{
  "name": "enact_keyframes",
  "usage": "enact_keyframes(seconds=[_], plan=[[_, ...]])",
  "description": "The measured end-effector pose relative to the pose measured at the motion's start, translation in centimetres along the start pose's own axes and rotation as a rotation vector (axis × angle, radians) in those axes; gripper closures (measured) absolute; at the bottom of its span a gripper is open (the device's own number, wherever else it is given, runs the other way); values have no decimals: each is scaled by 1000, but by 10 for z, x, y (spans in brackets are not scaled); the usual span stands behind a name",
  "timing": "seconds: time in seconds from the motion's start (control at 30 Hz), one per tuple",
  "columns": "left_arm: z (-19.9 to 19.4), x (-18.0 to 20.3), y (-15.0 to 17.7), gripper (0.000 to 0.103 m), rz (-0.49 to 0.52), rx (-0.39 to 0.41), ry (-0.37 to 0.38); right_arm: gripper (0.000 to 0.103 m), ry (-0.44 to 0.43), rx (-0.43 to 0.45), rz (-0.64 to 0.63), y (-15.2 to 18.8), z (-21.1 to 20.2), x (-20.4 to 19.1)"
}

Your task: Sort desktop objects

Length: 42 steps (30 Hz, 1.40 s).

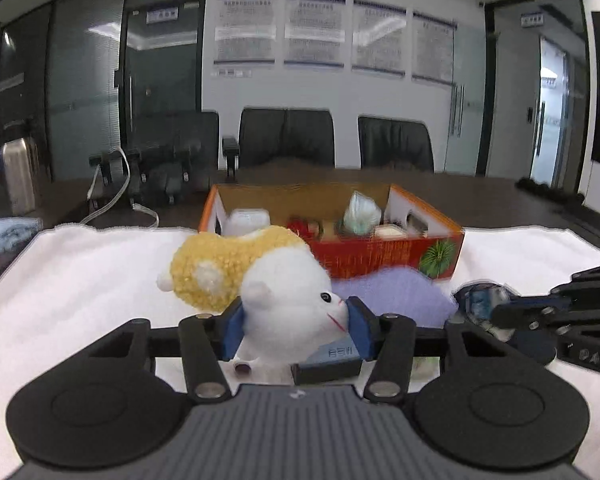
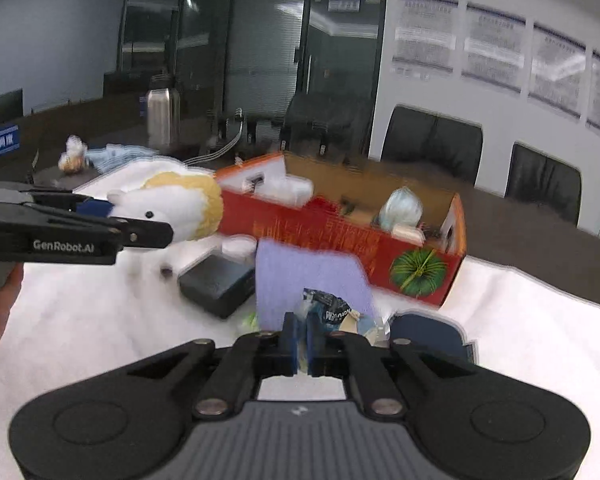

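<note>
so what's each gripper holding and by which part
Left gripper clamps the plush toy by its white head. Right gripper pinches a crinkly wrapper by its edge.

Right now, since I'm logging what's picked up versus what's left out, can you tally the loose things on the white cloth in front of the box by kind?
Plush toy, held by left gripper: 1
Crinkly packet, held by right gripper: 1
Purple cloth: 1
Black box: 1
Dark blue flat item: 1
Total: 5
</note>
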<state>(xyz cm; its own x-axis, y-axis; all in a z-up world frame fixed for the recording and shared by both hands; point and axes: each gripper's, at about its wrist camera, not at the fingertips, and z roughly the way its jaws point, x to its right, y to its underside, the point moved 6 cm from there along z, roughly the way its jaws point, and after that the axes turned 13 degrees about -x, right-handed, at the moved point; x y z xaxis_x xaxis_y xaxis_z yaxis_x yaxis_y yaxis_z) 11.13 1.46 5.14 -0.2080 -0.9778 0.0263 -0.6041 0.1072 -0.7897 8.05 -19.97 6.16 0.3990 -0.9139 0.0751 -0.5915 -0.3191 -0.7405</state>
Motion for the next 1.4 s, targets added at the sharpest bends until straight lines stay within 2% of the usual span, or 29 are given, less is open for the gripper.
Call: enact_keyframes(seconds=[0.1, 0.2, 0.37, 0.53, 0.7, 0.77, 0.8, 0.87, 0.9, 0.93, 1.03, 1.13, 1.23, 1.3, 1.33, 1.4], plan=[[-9, -3, -21, 49, 0, 9, 26, 100, 13, 65, -11, -21, -23, 11], [-5, -5, -57, 49, -8, 14, 61, 100, -5, 110, 10, -54, -31, 30], [43, -5, -127, 49, -68, -24, 105, 100, -117, 87, 107, -115, 3, 62], [127, 9, -168, 48, -55, -86, 59, 100, -189, -53, 218, -152, 82, 86], [205, 11, -175, 48, -96, -166, 72, 100, -143, -203, 209, -153, 162, 88], [226, 12, -175, 46, -92, -205, 109, 100, -139, -246, 216, -155, 187, 87], [236, 13, -175, 44, -80, -214, 129, 100, -137, -264, 224, -156, 197, 87], [248, 12, -173, 44, -73, -206, 123, 99, -144, -291, 260, -158, 216, 88], [253, 11, -171, 41, -66, -219, 116, 97, -154, -303, 294, -158, 224, 92], [256, 9, -169, 35, -64, -236, 116, 91, -163, -315, 339, -158, 232, 98], [252, 4, -166, 19, -43, -234, 129, 58, -172, -345, 414, -157, 243, 108], [239, -6, -167, 17, -10, -218, 87, 58, -173, -334, 409, -160, 238, 109], [228, -27, -172, 16, -69, -254, 28, 57, -179, -316, 417, -171, 222, 112], [216, -39, -171, 16, -125, -293, -11, 53, -158, -311, 416, -178, 207, 115], [212, -44, -172, 16, -136, -306, -19, 47, -140, -317, 413, -180, 199, 117], [197, -51, -169, 14, -143, -322, -42, 44, -109, -322, 411, -181, 184, 121]])
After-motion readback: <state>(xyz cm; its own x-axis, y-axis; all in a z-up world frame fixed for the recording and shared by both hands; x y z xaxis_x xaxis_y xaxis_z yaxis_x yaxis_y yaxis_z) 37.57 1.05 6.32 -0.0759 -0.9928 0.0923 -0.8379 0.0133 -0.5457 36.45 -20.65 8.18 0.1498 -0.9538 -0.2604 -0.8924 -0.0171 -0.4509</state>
